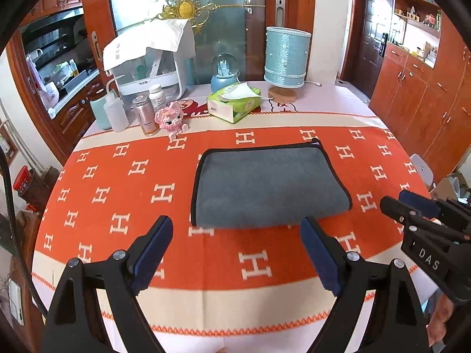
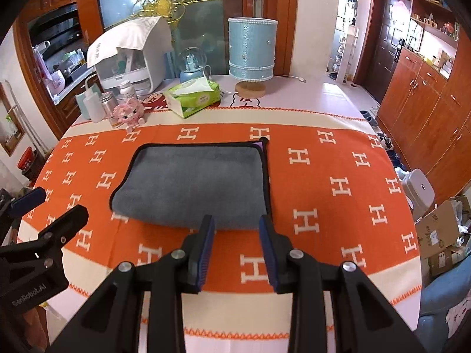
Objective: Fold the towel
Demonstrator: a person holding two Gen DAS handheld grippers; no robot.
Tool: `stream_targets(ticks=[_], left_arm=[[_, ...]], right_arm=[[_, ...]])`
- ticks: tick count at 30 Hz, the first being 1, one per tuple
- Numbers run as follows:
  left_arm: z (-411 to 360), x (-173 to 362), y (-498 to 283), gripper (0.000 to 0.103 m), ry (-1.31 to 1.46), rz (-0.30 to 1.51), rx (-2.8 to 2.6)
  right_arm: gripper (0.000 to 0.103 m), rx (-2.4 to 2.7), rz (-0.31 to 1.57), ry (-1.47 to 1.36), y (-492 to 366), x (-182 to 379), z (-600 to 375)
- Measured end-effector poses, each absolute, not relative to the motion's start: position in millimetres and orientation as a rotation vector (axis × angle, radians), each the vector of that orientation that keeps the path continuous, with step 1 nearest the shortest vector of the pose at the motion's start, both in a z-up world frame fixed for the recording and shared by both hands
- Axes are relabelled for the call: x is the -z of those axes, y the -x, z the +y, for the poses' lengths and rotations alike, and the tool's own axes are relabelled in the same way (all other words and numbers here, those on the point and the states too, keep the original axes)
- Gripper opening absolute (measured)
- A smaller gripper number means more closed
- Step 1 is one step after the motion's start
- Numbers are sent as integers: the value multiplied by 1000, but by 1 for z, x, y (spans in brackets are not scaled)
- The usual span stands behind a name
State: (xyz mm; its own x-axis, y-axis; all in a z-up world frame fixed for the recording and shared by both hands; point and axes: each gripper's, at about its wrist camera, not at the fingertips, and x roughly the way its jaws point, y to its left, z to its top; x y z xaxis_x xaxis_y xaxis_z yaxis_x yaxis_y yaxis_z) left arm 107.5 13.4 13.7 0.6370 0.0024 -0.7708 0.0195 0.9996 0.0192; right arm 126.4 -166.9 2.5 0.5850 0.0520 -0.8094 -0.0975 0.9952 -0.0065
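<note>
1. Left claw (image 1: 237,229) gapes wide, empty; right claw (image 2: 237,229) narrower, empty too.
2. Towel (image 1: 269,186) lies folded on the counter (image 1: 117,309), fold edge nearest.
3. Looks nearly done; maybe one fold left.

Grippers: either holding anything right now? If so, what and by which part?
Nothing is held. The left gripper and the right gripper are both open, short of the folded grey towel's near edge, not touching it.
</note>
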Motion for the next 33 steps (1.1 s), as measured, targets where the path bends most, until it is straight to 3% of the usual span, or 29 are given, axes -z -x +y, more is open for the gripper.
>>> stream_targets(ticks=[10,13,17,33], left_arm=[[16,-24,-59,94,-3,849,5],[16,-24,-48,100,-5,841,6],[15,-24,-30,101,-13,823,7],[7,-14,6,102,13,838,-4]], right_arm=[[32,-115,918,17,-75,-8,-170],[32,-115,908,1,-61,-9,-173],[44,-109,899,-25,-45,-7,-178],[45,-113,900,-36,-5,10,-176]])
